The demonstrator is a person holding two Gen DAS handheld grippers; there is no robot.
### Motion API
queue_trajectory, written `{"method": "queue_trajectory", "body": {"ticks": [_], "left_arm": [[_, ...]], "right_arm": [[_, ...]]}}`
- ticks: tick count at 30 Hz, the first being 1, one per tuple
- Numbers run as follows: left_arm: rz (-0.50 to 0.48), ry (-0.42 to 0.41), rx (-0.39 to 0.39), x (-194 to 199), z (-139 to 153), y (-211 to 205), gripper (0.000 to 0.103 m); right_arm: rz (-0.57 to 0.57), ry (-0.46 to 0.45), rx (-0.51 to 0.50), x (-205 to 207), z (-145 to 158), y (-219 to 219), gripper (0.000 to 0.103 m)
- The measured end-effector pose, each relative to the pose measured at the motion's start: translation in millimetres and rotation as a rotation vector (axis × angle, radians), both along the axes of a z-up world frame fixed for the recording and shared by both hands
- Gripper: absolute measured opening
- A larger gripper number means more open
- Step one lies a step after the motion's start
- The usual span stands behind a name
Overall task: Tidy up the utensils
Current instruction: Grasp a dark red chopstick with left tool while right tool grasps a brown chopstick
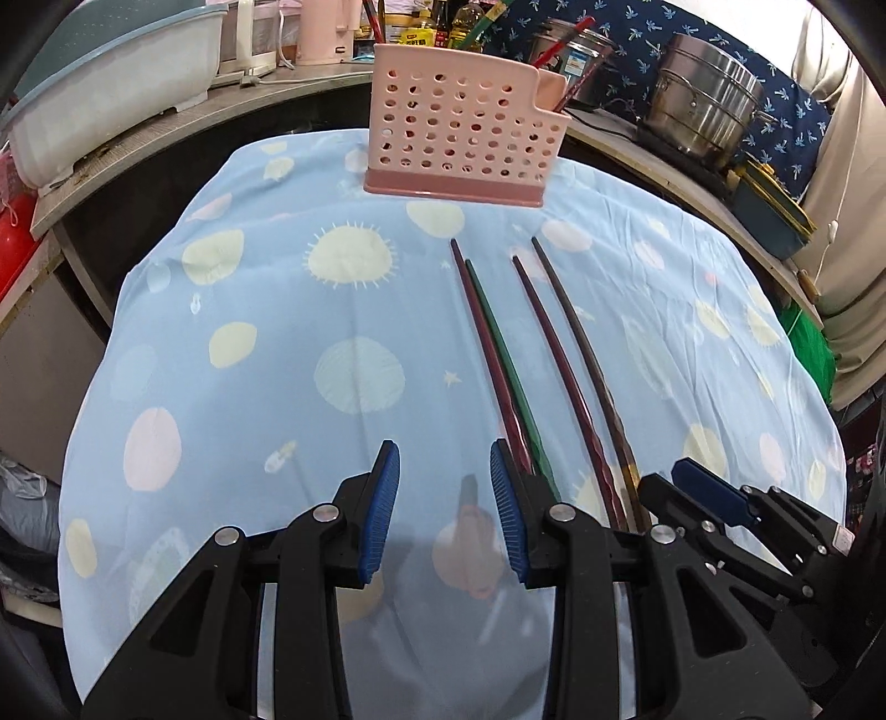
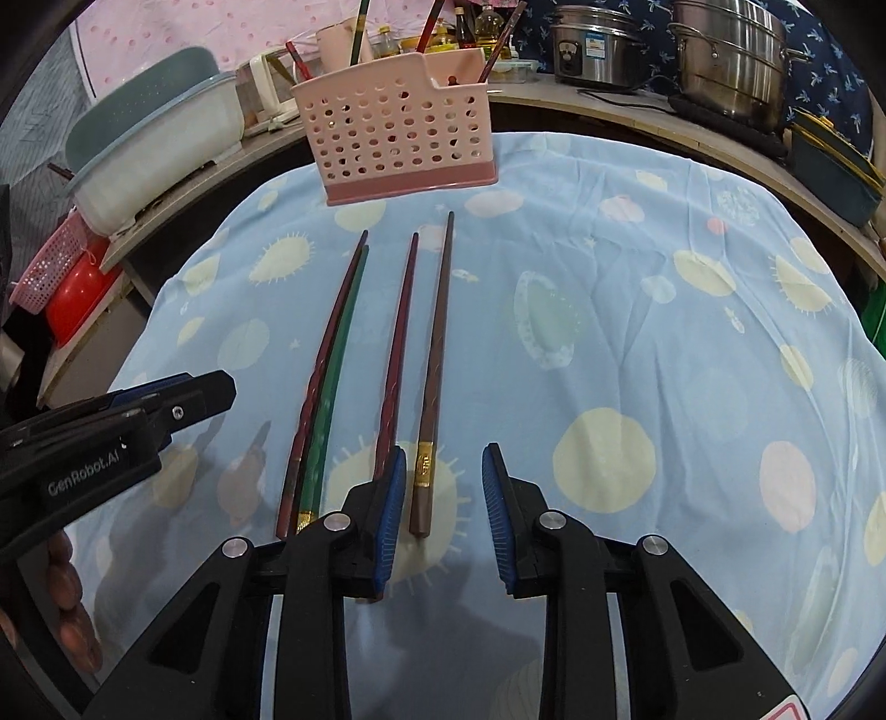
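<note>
Several chopsticks lie side by side on the blue patterned cloth: a dark red one, a green one, another dark red one and a brown one. In the left wrist view they are the dark red, green, dark red and brown. A pink perforated holder stands behind them with several chopsticks in it. My right gripper is open, the brown chopstick's handle end lying between its jaws untouched. My left gripper is open over bare cloth, left of the chopsticks.
Each gripper shows in the other's view: the right gripper, the left gripper. A pale basin, steel pots, a rice cooker and a red bowl crowd the counters around the table.
</note>
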State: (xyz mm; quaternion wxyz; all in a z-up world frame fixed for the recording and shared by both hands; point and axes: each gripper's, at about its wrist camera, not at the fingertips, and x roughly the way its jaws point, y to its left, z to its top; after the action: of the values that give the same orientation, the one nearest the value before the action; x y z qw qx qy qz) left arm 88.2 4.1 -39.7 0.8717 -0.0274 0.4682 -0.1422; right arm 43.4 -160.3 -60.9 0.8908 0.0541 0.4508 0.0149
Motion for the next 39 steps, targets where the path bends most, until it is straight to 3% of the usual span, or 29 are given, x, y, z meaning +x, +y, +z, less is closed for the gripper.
{"method": "queue_trajectory", "body": {"ticks": [10, 16, 31, 39], "left_arm": [[-0.008, 0.008, -0.008, -8.2, -4.9, -2.4, 0.033], [-0.036, 0.014, -0.01, -13.9, -7.1, -8.8, 0.033], [-0.104, 0.043, 0.005, -20.8, -17.4, -28.9, 0.033], [-0.094, 0.046, 0.034, -19.3, -24.3, -27.4, 0.034]], "right_arm": [[0.007, 0.017, -0.019, 2.1, -10.1, 3.2, 0.018], [0.004, 0.015, -0.024, 3.5, -12.5, 2.1, 0.007], [-0.003, 0.025, 0.002, -3.5, -11.9, -4.0, 0.007], [-0.003, 0.025, 0.002, -3.7, -11.9, -3.9, 0.007]]}}
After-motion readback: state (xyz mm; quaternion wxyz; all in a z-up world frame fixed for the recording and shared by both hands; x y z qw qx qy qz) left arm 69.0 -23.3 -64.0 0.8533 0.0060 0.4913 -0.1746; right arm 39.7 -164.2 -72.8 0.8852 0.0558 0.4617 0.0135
